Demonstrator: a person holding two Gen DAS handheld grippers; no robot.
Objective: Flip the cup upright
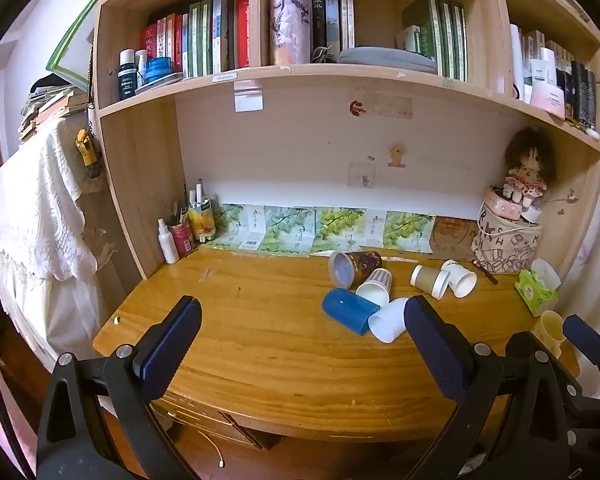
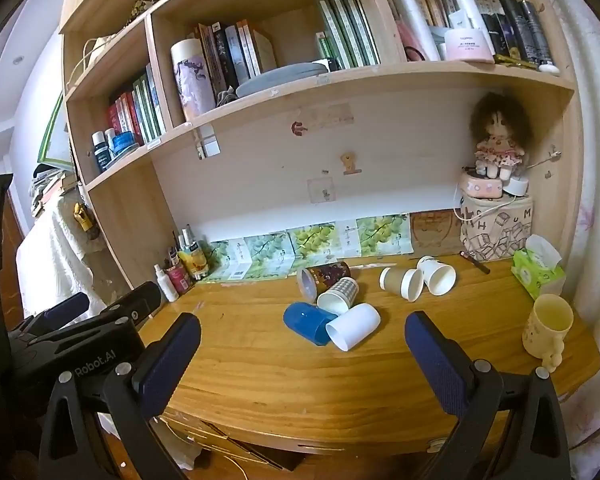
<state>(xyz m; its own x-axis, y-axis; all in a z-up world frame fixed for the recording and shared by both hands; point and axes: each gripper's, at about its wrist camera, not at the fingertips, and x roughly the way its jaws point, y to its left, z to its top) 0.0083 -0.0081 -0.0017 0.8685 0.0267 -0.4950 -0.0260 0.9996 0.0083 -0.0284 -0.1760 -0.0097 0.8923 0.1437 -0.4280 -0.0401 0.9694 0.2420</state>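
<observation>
Wooden desk (image 2: 260, 376), glossy honey-brown top, set under a bookshelf (image 2: 260, 92) of pale laminate.

Cups lying on their sides, mid-desk, in two groups:
- Blue cup (image 2: 306, 322), smooth plastic, touching a plain white cup (image 2: 354, 326) whose mouth faces the front edge; nothing visible inside.
- Checked paper cup (image 2: 338, 294), white interior, resting against a dark patterned cup (image 2: 324, 276) with a pale purple base.
- Tan paper cup (image 2: 402, 282) and white paper cup (image 2: 436, 274), side by side to the right, apart from the first group.

Upright item: pale yellow mug (image 2: 546, 330), handle toward the front, near the desk's right edge; it looks empty.

Other containers: green tissue box (image 2: 538, 272) with a tissue sticking out; printed cloth bag (image 2: 496, 232) bearing letters "H", "U", "M", a doll (image 2: 498, 140) seated above it; a red tin (image 1: 182, 236) holding pens beside a white spray bottle (image 1: 168, 242) at the back left.

Left gripper (image 1: 300, 344): jaws spread wide, holding nothing, hovering before the desk's front edge; body marked "Robot.AI" in the right wrist view.

Right gripper (image 2: 300, 352): jaws equally wide apart, empty, short of the cups.
</observation>
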